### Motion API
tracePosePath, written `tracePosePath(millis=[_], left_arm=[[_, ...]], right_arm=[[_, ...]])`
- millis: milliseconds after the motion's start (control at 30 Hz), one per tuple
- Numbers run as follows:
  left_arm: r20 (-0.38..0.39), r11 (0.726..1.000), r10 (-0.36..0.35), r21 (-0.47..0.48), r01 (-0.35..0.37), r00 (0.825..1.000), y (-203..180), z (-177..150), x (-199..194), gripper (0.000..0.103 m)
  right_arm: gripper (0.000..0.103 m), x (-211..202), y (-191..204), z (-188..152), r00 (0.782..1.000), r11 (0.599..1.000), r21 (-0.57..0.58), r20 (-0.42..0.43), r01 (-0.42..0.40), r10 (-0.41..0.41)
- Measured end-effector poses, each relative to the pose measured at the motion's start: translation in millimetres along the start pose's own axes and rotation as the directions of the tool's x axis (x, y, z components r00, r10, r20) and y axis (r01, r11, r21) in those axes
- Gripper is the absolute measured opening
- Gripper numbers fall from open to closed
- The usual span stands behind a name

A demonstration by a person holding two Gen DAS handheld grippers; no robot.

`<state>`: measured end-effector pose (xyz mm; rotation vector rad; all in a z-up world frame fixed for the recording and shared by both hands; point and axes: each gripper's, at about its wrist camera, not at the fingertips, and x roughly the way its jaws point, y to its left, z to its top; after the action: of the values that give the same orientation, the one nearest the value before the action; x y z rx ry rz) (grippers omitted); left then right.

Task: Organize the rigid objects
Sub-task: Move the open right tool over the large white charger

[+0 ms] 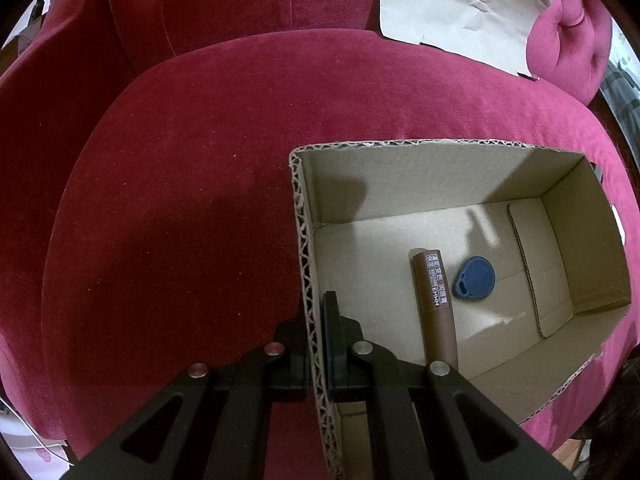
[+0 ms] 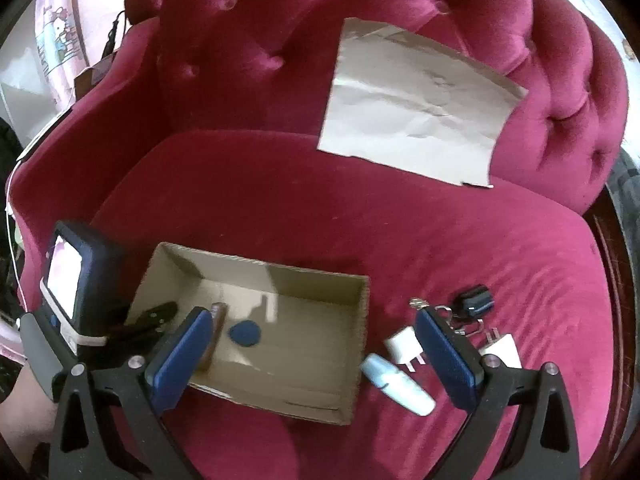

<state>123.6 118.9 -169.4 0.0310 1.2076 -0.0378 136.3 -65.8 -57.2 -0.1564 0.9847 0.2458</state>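
A: How is the open corrugated cardboard box (image 1: 460, 264) being kept steady on the crimson velvet sofa cushion (image 1: 180, 200)?

B: Its left wall is being clamped by the left gripper (image 1: 318, 344), jaws pinched narrow on the cardboard, presumably so that the box is not being shifted during loading.

A: What is being stored inside?

B: A brown cylindrical tube (image 1: 434, 304) and a blue teardrop plastic tag (image 1: 476, 278) are being held on the floor, the tag at three o'clock of the tube.

A: And the right gripper (image 2: 316, 354)?

B: Its blue-padded fingers (image 2: 180, 352) are being held wide, with nothing between them. At three o'clock of the box, a pale blue tube (image 2: 398, 384), two white plug adapters (image 2: 404, 346) and a black key fob (image 2: 474, 300) are lying unsorted; the pale blue tube is judged nearest.
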Motion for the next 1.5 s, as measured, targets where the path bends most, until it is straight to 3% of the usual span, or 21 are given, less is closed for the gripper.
tracePosePath(millis=[400,833,1500], left_arm=[[0.000,1.000,0.004,0.002,-0.004,1.000,1.0,-0.1,0.1,0.005],[0.000,1.000,0.006,0.003,-0.006,1.000,0.6,-0.4,-0.1,0.005],[-0.002,1.000,0.015,0.009,-0.015,1.000,-3.0,0.7,-2.4,0.005]], right_arm=[[0.103,-6.2,-59.7,-15.1,0.996,0.996,0.015,-0.018,0.091,-0.090],[0.103,15.0,-125.5,-40.0,0.983,0.983,0.071,-0.084,0.172,-0.166],[0.103,80.4,-192.6,-77.1,0.965,0.958,0.198,-0.203,0.207,-0.166]])
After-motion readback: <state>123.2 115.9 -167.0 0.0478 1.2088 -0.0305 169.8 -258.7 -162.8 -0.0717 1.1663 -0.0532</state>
